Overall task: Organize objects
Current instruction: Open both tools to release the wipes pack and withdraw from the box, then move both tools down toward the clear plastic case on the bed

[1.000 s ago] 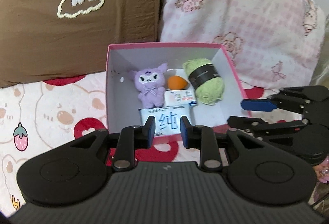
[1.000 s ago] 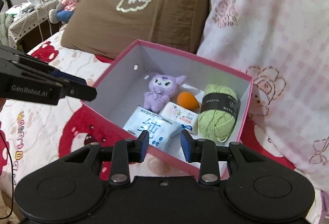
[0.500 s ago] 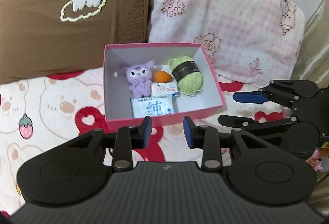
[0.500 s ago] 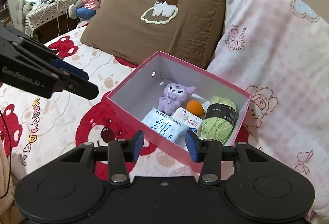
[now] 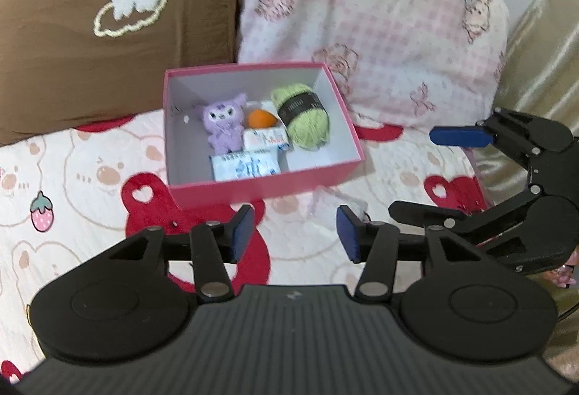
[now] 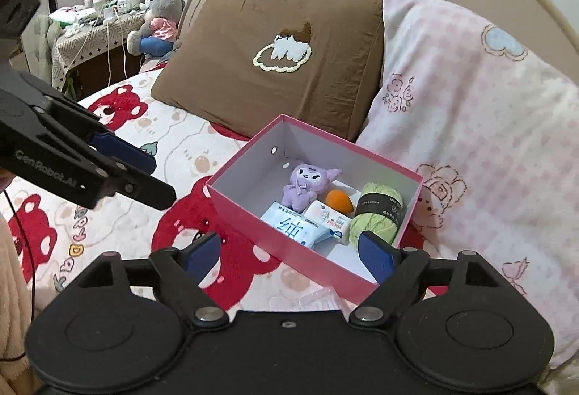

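Both hand-held grippers, left (image 5: 293, 232) and right (image 6: 289, 255), gape empty; rectangular pink cardboard box (image 5: 267, 187) holds fuzzy yarn (image 5: 307, 127)

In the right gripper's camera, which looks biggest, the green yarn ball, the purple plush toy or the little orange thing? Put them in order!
Biggest to smallest, as they look in the right wrist view:
1. green yarn ball and purple plush toy: too alike to rank, and the yarn lies slightly nearer the camera.
2. orange thing: clearly smallest, partly hidden.

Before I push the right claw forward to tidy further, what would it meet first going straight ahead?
Probably the near wall of the pink box, which lies between the open right claw's fingers; beyond it sits the tissue pack. Depth is uncertain.
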`<state>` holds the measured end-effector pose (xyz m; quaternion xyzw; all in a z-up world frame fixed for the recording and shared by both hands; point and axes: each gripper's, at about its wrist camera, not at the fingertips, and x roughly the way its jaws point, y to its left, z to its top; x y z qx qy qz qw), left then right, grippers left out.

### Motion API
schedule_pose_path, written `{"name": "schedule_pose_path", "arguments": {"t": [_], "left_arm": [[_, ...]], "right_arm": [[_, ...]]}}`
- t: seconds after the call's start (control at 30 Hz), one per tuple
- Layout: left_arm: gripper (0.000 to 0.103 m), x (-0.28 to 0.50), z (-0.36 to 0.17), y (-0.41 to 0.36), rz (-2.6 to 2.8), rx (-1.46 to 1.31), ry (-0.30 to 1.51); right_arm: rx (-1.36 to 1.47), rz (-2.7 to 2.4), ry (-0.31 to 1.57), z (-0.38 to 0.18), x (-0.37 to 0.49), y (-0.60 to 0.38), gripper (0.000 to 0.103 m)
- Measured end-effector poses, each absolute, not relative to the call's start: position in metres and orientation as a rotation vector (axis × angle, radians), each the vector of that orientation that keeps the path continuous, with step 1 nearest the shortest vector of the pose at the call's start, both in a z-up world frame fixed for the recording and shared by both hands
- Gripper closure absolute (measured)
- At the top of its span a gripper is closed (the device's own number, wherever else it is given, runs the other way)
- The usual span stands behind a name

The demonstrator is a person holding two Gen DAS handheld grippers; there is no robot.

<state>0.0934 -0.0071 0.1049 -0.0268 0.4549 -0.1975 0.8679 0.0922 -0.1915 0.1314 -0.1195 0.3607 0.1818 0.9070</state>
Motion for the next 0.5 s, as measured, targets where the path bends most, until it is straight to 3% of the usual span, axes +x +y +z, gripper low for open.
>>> {"name": "schedule_pose_path", "arguments": {"t": [0.5], "left_arm": [[0.048,0.081,0.085,-0.032,-0.489,-0.005,1.011]], "right_arm": [[-0.304,0.374,0.826,0.116,0.054,-0.205,0.015]]}}
